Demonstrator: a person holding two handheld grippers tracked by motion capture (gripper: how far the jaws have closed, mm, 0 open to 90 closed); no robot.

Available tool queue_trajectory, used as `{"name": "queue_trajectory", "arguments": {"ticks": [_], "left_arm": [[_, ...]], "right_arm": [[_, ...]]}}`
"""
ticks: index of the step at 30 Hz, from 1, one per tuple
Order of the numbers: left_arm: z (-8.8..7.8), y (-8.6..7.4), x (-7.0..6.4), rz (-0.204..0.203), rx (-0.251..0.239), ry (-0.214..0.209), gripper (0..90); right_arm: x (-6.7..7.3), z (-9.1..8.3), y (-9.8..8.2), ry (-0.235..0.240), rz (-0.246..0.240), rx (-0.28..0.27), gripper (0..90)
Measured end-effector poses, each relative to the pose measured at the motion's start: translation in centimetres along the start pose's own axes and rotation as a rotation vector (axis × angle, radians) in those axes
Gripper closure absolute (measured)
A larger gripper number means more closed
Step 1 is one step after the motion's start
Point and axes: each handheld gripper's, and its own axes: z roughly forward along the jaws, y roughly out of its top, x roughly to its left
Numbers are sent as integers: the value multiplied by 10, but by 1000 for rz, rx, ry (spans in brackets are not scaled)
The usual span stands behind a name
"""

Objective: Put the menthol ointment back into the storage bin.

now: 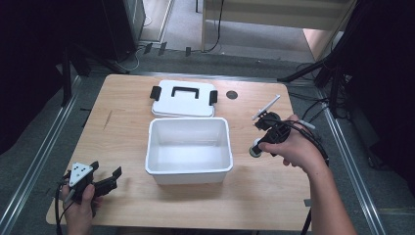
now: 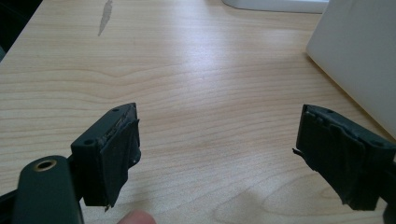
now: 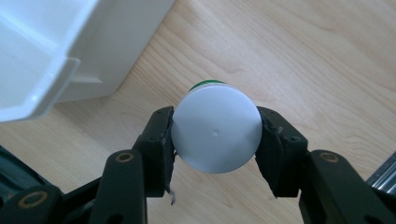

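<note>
My right gripper (image 3: 215,140) is shut on a small round container with a white cap (image 3: 212,126) and a green rim; its pads press the cap from both sides, above the wooden table. In the high view this container (image 1: 255,149) hangs just right of the open white bin (image 1: 188,171), with my right gripper (image 1: 258,145) pointing down over it. Near the table's front left corner my left gripper (image 1: 106,169) is held low and stands open. Its jaws are wide apart with nothing between them, left gripper (image 2: 219,140).
The bin's white lid (image 1: 183,100), with a black handle and black clips, lies flat behind the bin. A small dark round mark (image 1: 232,95) sits right of the lid. The bin's wall (image 2: 359,60) rises close to the right of my left gripper.
</note>
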Motion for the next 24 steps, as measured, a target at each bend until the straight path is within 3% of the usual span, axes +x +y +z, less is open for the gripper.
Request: {"name": "queue_trajectory", "arguments": {"ticks": [6, 12, 24], "left_arm": [[0, 0, -1, 3, 0, 1, 145], [0, 0, -1, 7, 3, 1, 145], [0, 0, -1, 11, 3, 1, 145]], "right_arm": [[11, -26, 14, -5, -53, -36, 519], [29, -43, 30, 29, -106, -81, 519], [62, -30, 58, 88, -214, -93, 519]]}}
